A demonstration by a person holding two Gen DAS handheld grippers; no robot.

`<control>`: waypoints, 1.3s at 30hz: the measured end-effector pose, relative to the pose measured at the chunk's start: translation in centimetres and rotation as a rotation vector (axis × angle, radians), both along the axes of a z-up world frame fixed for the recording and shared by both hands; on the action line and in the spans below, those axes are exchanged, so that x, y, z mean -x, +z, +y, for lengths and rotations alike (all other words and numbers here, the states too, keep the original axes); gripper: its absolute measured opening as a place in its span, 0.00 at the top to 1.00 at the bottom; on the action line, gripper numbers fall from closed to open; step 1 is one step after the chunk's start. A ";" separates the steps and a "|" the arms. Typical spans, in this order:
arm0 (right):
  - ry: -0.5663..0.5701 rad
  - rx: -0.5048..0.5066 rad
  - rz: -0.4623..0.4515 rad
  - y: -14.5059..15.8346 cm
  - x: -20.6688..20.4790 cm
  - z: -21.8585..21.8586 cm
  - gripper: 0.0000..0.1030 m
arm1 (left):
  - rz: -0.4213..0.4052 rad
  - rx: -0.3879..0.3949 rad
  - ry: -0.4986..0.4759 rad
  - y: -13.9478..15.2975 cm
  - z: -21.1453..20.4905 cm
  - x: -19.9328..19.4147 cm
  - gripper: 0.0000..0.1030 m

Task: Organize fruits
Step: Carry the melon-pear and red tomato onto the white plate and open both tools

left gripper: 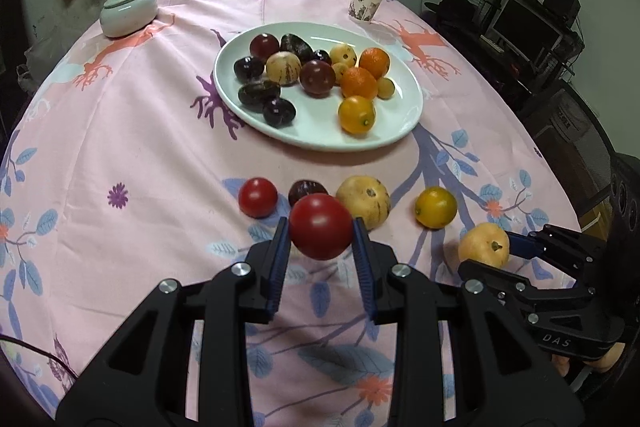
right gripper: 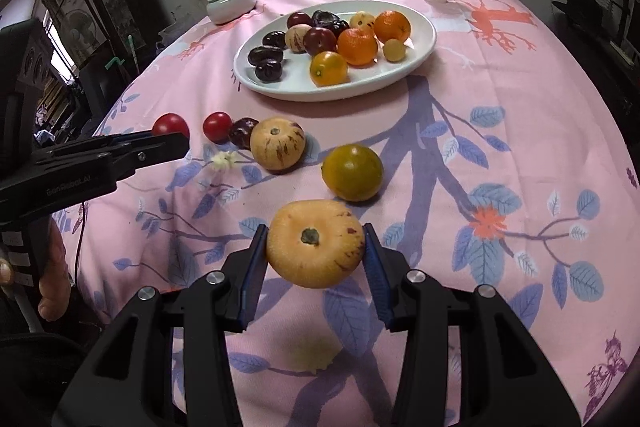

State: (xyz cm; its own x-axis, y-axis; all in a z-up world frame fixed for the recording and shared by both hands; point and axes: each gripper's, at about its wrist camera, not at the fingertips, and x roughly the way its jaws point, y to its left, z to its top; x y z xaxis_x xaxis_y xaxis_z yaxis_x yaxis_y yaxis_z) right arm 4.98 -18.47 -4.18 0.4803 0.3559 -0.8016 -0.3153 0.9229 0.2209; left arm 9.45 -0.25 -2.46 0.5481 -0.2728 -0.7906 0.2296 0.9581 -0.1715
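My left gripper (left gripper: pixel 321 233) is shut on a red tomato (left gripper: pixel 320 225) and holds it above the cloth. My right gripper (right gripper: pixel 316 247) is shut on a pale yellow melon-like fruit (right gripper: pixel 315 243), also seen in the left wrist view (left gripper: pixel 484 245). A white oval plate (left gripper: pixel 400 115) holds several dark plums, pale fruits and oranges. On the cloth in front of it lie a small red tomato (left gripper: pixel 258 197), a dark plum (left gripper: pixel 306 189), a striped pale fruit (left gripper: pixel 364 201) and a yellow-orange citrus (left gripper: pixel 436 207).
A pink floral tablecloth (left gripper: pixel 140 155) covers the round table. A lidded pale green bowl (left gripper: pixel 128 11) stands at the far left, a paper cup (left gripper: pixel 366 1) at the far right. A monitor and shelves (left gripper: pixel 524 23) stand beyond the table's right edge.
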 end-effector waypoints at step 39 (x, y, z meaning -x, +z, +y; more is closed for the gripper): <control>-0.086 0.069 -0.131 3.1 -15.9 -2.3 0.37 | -0.046 -0.116 0.014 3.8 -6.3 -21.3 0.23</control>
State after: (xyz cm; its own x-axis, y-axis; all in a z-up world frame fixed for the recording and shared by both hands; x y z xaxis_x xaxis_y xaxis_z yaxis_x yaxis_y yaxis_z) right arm 20.84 -20.78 -1.04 0.6091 0.2552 -0.7509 -0.2562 0.9594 0.1182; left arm 30.72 -6.50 1.32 0.5881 -0.1732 -0.7900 0.2208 0.9741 -0.0492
